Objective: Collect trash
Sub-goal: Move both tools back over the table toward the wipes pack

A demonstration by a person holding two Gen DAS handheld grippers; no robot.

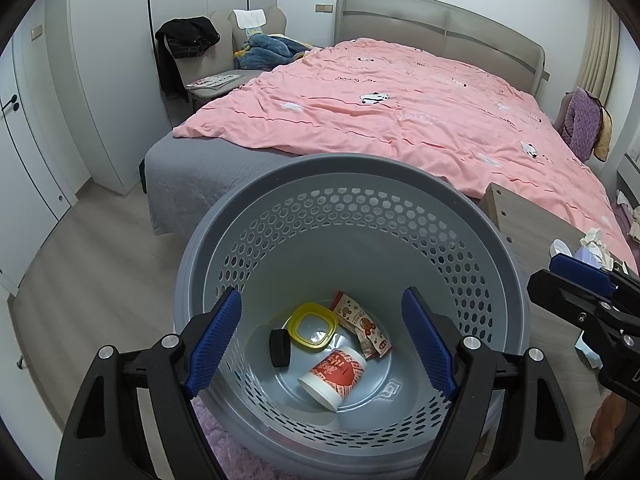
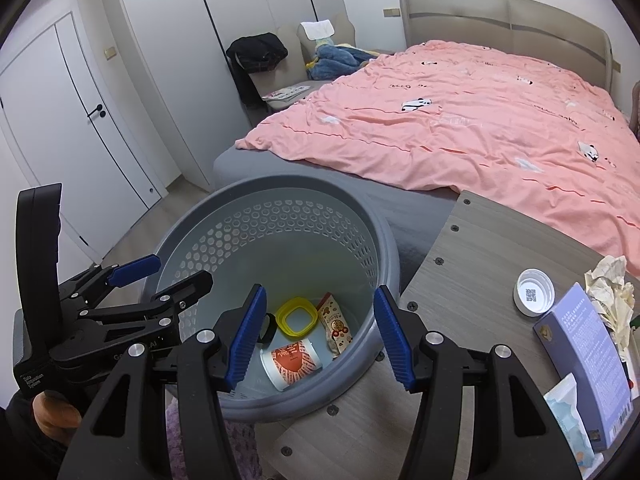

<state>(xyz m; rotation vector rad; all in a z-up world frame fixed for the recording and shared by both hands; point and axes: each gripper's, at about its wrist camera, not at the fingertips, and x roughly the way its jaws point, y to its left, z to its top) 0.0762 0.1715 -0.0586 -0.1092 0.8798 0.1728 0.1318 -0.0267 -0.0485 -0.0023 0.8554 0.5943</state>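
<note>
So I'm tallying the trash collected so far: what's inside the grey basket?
Inside the grey basket lie a red-and-white cup on its side, a yellow lid, a black object and two snack wrappers. Anything beneath them is hidden.

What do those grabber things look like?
Both are black plastic tongs with silver bolts and ridged blue pads. The left gripper has a tall black handle with small white lettering, seen in the right view. The right gripper matches it.

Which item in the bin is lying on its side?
The white cup with the red print, tipped over on the floor of the grey bin, mouth sideways. The yellow lid, black piece and snack packets lie flat.
</note>
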